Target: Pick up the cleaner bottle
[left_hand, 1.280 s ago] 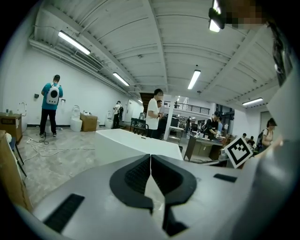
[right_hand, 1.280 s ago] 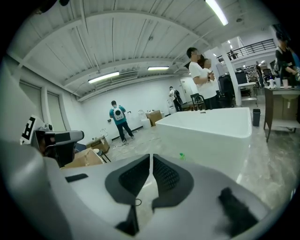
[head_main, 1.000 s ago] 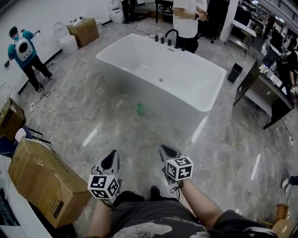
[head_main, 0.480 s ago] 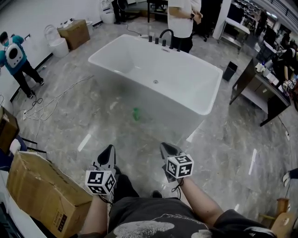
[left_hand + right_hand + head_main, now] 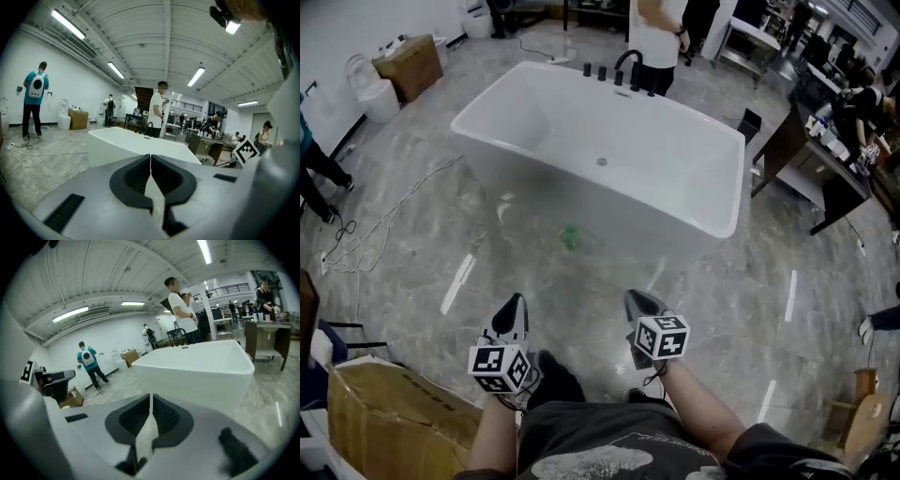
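A small green cleaner bottle [image 5: 570, 236] stands, blurred, on the marble floor just in front of the near wall of the white bathtub [image 5: 609, 197]. My left gripper [image 5: 513, 304] and right gripper [image 5: 636, 300] are held side by side low in the head view, well short of the bottle and pointing toward it. Both are shut with nothing between the jaws. In the left gripper view the left gripper [image 5: 150, 155] faces the bathtub [image 5: 123, 142]. The right gripper [image 5: 151, 395] also faces the bathtub [image 5: 201, 366]. Neither gripper view shows the bottle.
A cardboard box [image 5: 389, 412] sits on the floor at lower left, and loose cables [image 5: 356, 246] trail further left. A person [image 5: 657, 37] stands behind the tub by its black taps. A black bin [image 5: 750, 127] and a dark desk [image 5: 820, 178] are at right.
The whole view has closed in on the tub: tub and bottle sit nearer, and the cardboard box has slid back at lower left. Both grippers stayed shut, side by side.
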{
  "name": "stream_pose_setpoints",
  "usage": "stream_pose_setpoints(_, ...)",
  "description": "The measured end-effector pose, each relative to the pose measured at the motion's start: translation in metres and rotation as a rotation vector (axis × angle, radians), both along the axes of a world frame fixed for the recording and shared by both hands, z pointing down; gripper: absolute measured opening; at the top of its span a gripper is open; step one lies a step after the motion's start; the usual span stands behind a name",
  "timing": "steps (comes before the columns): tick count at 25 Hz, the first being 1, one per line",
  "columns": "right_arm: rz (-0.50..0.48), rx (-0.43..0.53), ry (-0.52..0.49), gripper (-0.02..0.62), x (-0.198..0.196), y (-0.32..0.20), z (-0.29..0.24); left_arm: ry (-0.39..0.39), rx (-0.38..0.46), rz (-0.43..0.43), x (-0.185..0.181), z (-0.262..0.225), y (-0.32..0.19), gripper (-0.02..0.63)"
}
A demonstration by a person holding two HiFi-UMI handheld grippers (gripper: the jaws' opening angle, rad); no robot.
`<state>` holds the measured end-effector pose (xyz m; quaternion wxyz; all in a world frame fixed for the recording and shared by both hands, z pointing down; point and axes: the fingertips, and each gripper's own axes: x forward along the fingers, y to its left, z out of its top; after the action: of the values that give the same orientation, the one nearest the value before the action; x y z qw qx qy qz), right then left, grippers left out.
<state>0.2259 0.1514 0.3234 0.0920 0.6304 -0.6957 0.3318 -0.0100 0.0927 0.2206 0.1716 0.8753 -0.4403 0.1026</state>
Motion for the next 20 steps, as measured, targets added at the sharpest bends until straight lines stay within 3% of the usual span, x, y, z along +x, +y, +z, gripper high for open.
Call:
stream_pose_setpoints(9,0.237,-0.068,0.096,0.032,-0.021,-0.055,0.035,-0.002,-0.082,0.105,-0.053,0.045,-0.095,0.015)
stream_pose_setpoints(14,0.266,-0.086,0.104,0.032,-0.037,-0.077,0.06,-0.006,-0.119,0.179,-0.063,0.075,-0.123,0.015)
stream_pose_setpoints(20,0.267,-0.128,0.076,0.034,-0.051,-0.104,0.099,-0.014,-0.155,0.187,-0.06,0.108,-0.151,0.015)
